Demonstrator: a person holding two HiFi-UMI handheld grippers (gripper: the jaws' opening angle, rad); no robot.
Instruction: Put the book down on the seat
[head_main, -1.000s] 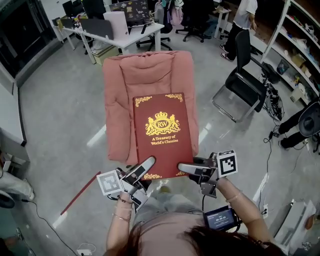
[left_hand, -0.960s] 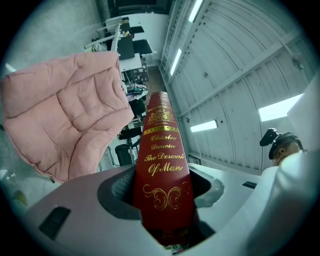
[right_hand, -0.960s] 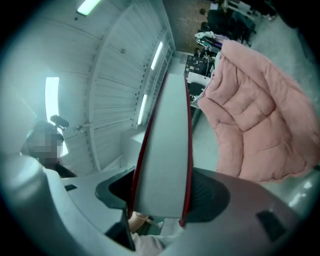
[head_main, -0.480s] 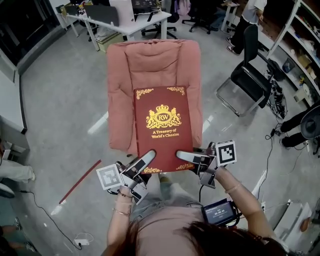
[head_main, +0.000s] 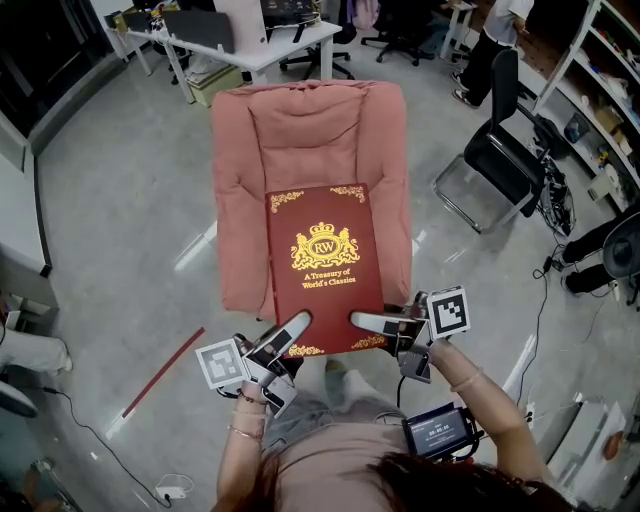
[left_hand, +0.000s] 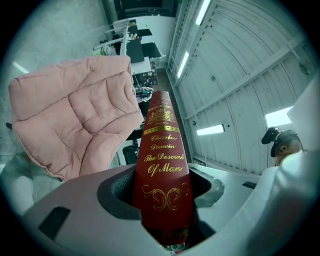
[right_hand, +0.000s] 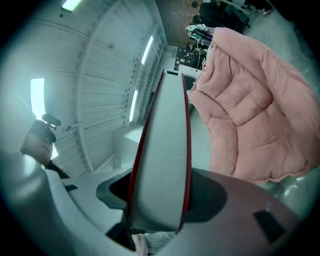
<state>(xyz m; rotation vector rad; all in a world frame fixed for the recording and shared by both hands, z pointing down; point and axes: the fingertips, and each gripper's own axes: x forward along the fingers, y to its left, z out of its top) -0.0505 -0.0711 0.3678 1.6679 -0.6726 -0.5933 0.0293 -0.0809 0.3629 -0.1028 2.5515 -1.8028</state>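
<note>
A large dark red book (head_main: 322, 265) with gold print hangs flat over the front of the pink padded armchair seat (head_main: 300, 150). My left gripper (head_main: 292, 332) is shut on the book's near left corner, at the spine side. My right gripper (head_main: 362, 322) is shut on the near right corner. In the left gripper view the gold-lettered spine (left_hand: 161, 165) stands between the jaws, with the armchair (left_hand: 75, 125) beyond it. In the right gripper view the book's white page edge (right_hand: 162, 160) fills the gap between the jaws, and the armchair (right_hand: 250, 110) lies to the right.
A black office chair (head_main: 495, 165) stands to the armchair's right. A white desk (head_main: 260, 45) is behind it, and shelves (head_main: 600, 90) line the right wall. A red stick (head_main: 165, 370) lies on the grey floor at left. A person (head_main: 490, 40) stands far back.
The book and both grippers have sunk a little over the armchair's front. Both grips on the book's near corners look unchanged.
</note>
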